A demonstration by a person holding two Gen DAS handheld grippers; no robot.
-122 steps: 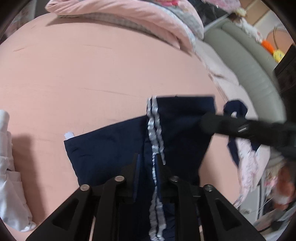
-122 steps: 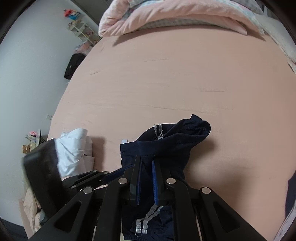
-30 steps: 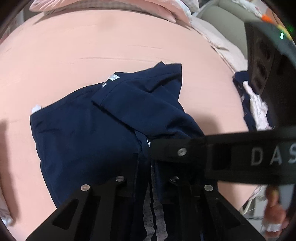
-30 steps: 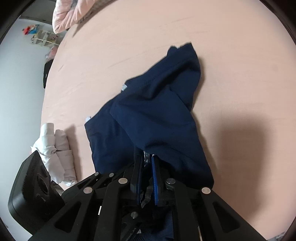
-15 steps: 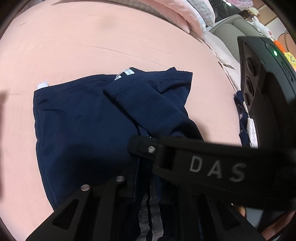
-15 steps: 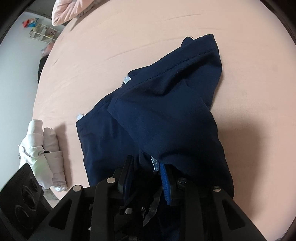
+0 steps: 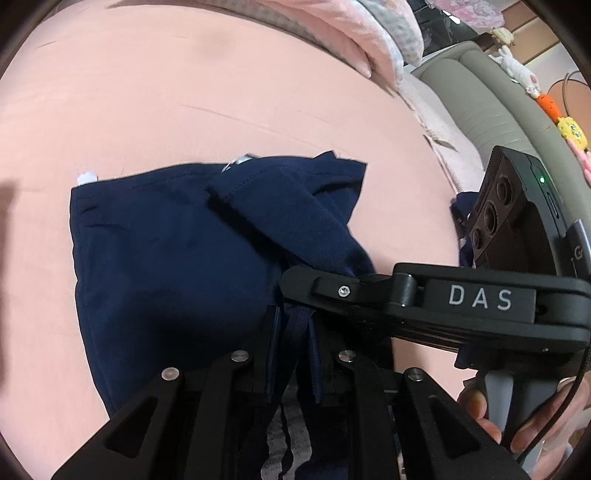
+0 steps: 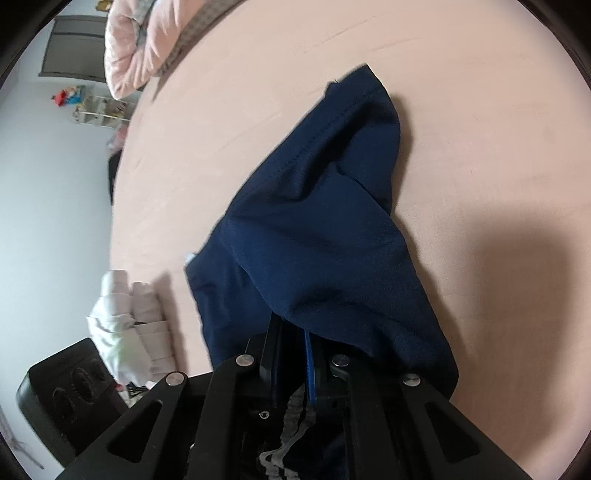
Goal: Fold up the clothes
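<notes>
- Navy garment (image 7: 177, 266) is lying partly spread on the pink bed sheet (image 7: 184, 103), its near edge lifted toward both grippers; a white tag (image 7: 86, 179) is showing at its far left corner.
- Left gripper (image 7: 293, 354): jaws are standing narrow, pinching a navy fold with a grey-striped band hanging below them.
- Right gripper (image 8: 291, 354): jaws are closing to a narrow gap with navy cloth and a grey band between them; the cloth is draping over the right finger.
- In the left wrist view the right gripper (image 7: 295, 284) is crossing from the right, its tip touching the garment just above the left jaws; a hand (image 7: 524, 413) is gripping its handle.
- A folded flap of the garment is lying diagonally across the flat part.
- White folded clothes (image 8: 129, 321) are sitting at the bed's left edge, apart from the garment.
- Pink duvet (image 7: 332, 33) is bunched at the far end of the bed.
</notes>
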